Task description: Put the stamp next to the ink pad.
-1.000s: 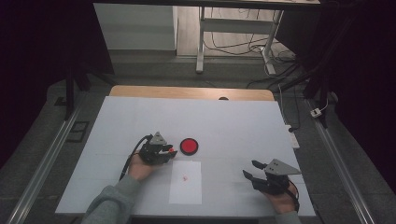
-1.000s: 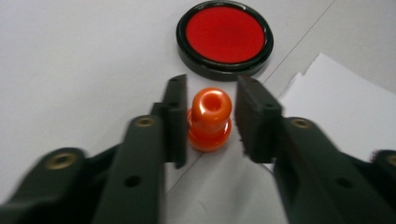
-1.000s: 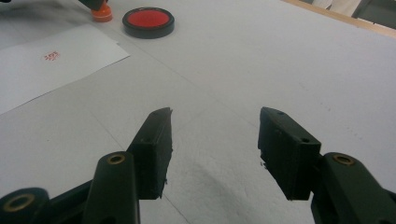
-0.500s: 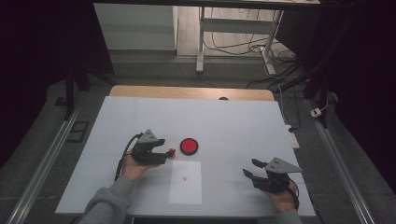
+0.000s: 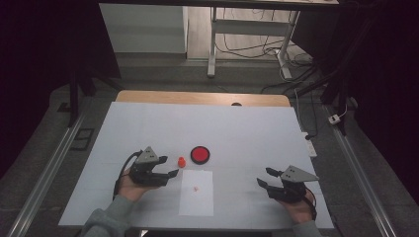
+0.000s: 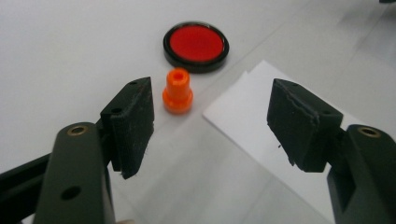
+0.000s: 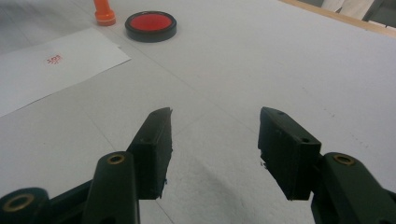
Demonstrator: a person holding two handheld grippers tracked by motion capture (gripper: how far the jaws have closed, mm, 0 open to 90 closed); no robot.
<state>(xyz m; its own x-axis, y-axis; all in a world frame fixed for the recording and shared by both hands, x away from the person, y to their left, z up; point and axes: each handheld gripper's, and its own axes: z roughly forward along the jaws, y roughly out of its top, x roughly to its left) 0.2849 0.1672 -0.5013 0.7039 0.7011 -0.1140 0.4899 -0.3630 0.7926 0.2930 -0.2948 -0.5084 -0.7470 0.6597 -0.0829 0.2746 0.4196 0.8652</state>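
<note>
A small orange stamp (image 5: pixel 181 161) (image 6: pixel 178 92) stands upright on the white table, just left of a round red ink pad (image 5: pixel 200 154) (image 6: pixel 196 44) in a black rim. My left gripper (image 5: pixel 169 168) (image 6: pixel 212 100) is a little short of the stamp. Its jaws have just been opening and are now open with nothing between them. A white sheet of paper (image 5: pixel 196 192) (image 6: pixel 261 116) bears a small red mark (image 5: pixel 196 188) (image 7: pixel 54 59). My right gripper (image 5: pixel 264 176) (image 7: pixel 215 116) rests open and empty at the front right; past it are the stamp (image 7: pixel 103 11) and pad (image 7: pixel 151 24).
The white table top (image 5: pixel 247 133) ends in a wooden strip (image 5: pixel 202 98) at the far edge. Metal rails (image 5: pixel 47 168) run along both sides of the table. A desk frame with cables (image 5: pixel 247 44) stands on the floor beyond.
The left gripper has opened, left the orange stamp standing beside the ink pad, and drawn back to the left. The right gripper has stayed where it was.
</note>
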